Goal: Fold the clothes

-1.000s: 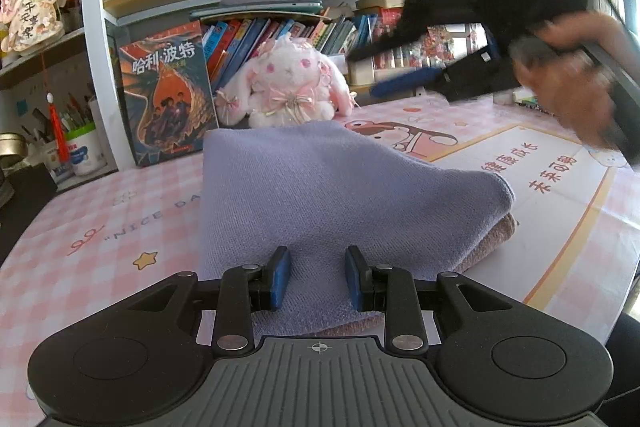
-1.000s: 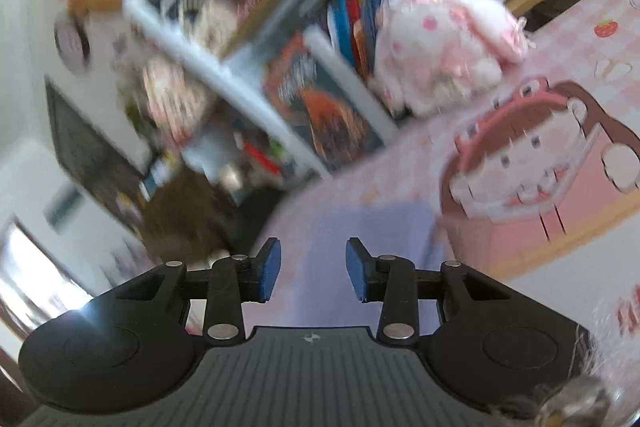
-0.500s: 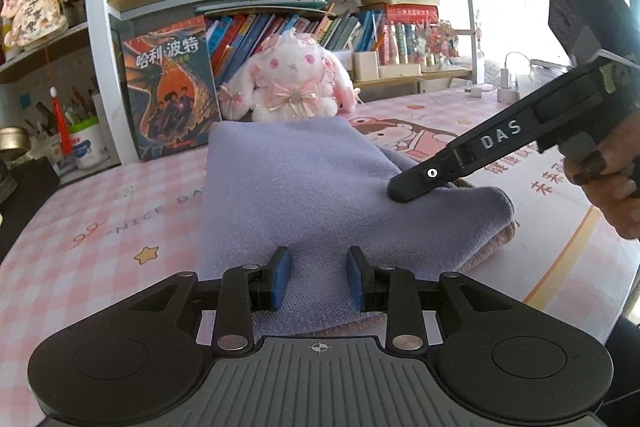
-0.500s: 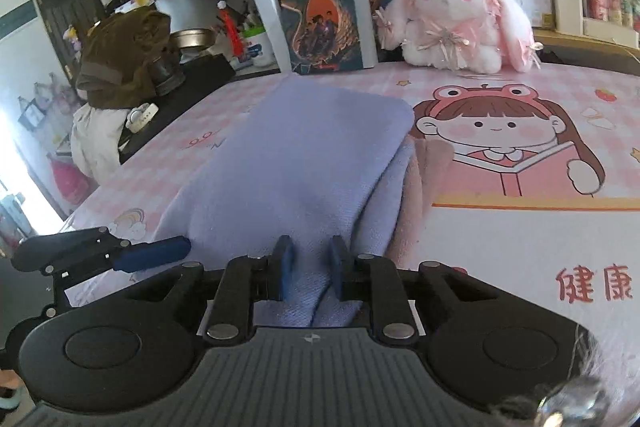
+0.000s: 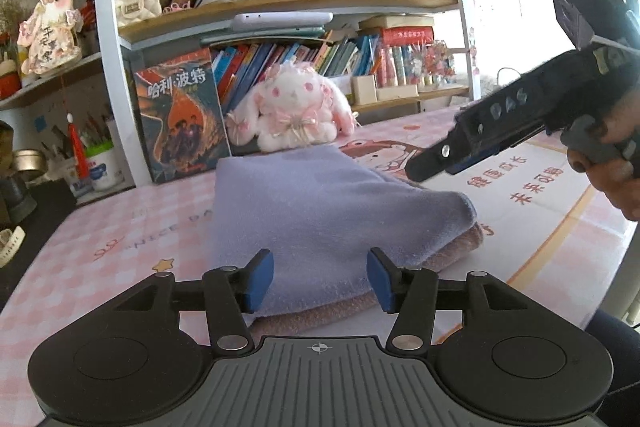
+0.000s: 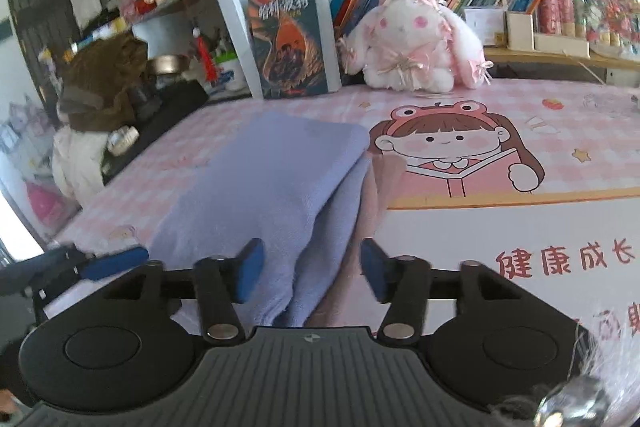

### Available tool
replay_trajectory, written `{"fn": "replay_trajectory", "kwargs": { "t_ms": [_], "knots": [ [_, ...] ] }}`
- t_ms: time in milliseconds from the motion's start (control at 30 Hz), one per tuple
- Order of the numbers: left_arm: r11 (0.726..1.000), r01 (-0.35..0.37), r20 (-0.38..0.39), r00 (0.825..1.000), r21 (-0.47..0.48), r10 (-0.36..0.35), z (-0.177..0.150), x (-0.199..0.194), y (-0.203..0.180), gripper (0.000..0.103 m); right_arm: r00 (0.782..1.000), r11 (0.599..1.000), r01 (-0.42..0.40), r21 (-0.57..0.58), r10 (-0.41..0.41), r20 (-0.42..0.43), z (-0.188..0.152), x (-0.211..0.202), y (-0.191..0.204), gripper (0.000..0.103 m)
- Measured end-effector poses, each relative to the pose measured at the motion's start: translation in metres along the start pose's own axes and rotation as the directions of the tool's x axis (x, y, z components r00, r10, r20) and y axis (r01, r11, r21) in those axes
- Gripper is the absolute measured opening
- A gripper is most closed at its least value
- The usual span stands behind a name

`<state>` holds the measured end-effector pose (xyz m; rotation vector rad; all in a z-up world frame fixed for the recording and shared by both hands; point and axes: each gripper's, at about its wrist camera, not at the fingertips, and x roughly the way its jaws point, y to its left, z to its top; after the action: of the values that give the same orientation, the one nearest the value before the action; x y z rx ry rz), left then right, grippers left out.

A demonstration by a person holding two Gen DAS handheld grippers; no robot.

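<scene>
Both hand-held grippers have spread wide since half a second ago, the left hand-held gripper (image 5: 320,277) and right hand-held gripper (image 6: 312,273) gripping nothing. On the pink-checked worktop (image 5: 100,239) before a bookshelf (image 5: 280,3), the folded lavender cloth (image 5: 320,211) lies just beyond both.

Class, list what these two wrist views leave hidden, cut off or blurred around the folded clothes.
- Pink garment: mostly covered by the lavender cloth in both views.
- Near edge of the stack: the right gripper body blocks it in the right wrist view.
- Left gripper: cut by the left edge there, blurred.
- Person's hand: cut off at right, left wrist view.
</scene>
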<state>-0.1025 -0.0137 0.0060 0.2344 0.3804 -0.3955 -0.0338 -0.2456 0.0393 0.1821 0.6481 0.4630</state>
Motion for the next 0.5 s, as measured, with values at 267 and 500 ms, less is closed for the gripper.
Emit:
{"fn": "replay_trajectory", "kwargs": {
  "t_ms": [267,500],
  "knots": [
    [0.951,0.085,-0.005,0.996,-0.296,-0.090,0.016,-0.005,0.071,0.070,0.995,0.978,-0.084,0.189,0.093,-0.037,0.000,-0.001,-0.021,0.074],
    [0.870,0.078,-0.055,0.991,-0.487,-0.120,0.012,0.026,0.124,0.070,0.987,0.927,-0.097,0.363,0.137,-0.086,-0.006,0.019,-0.042,0.077]
  ]
}}
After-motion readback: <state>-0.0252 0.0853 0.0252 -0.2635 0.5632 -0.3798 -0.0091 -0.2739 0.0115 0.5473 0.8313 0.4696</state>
